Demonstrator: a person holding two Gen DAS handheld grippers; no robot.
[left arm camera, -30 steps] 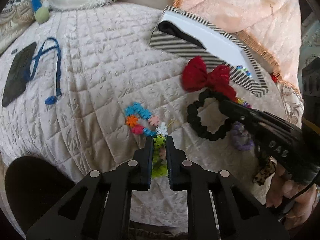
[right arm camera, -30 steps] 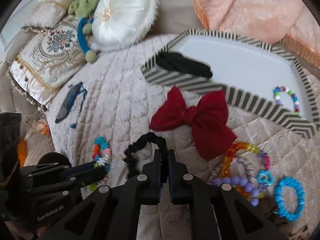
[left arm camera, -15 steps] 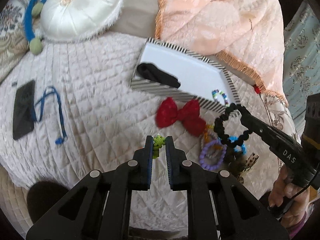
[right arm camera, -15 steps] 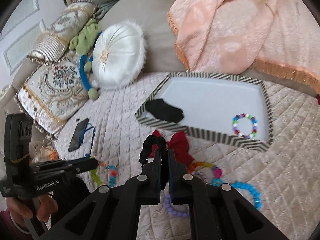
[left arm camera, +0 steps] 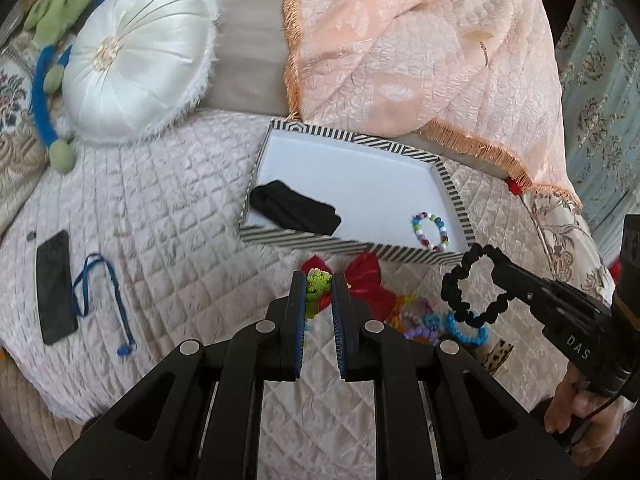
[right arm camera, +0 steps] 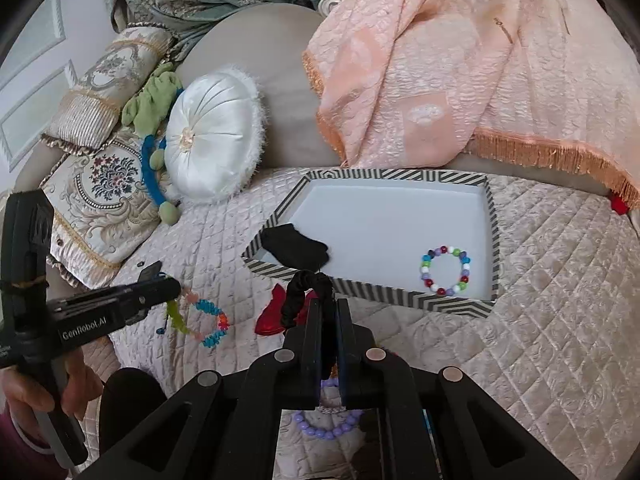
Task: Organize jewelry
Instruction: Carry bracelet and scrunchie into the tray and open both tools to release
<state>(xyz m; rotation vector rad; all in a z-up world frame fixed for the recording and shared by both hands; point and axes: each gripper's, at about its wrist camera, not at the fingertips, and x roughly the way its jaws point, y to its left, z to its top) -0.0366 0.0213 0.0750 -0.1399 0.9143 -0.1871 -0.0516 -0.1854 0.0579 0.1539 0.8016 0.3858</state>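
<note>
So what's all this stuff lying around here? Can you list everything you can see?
Tray: one, striped rim, white inside, on the bedspread.
Black cloth: one, in the tray's near left corner.
Bead bracelet: one, multicoloured, in the tray.
Red bow: one, on the bedspread before the tray.
Loose bracelets: several, purple, blue, orange, beside the bow.
Phone: one, black, with blue cord.
Round cushion: one, white.
Peach throw: one, behind the tray.
Left gripper: holds a colourful bracelet.
Right gripper: holds a black scrunchie.
</note>
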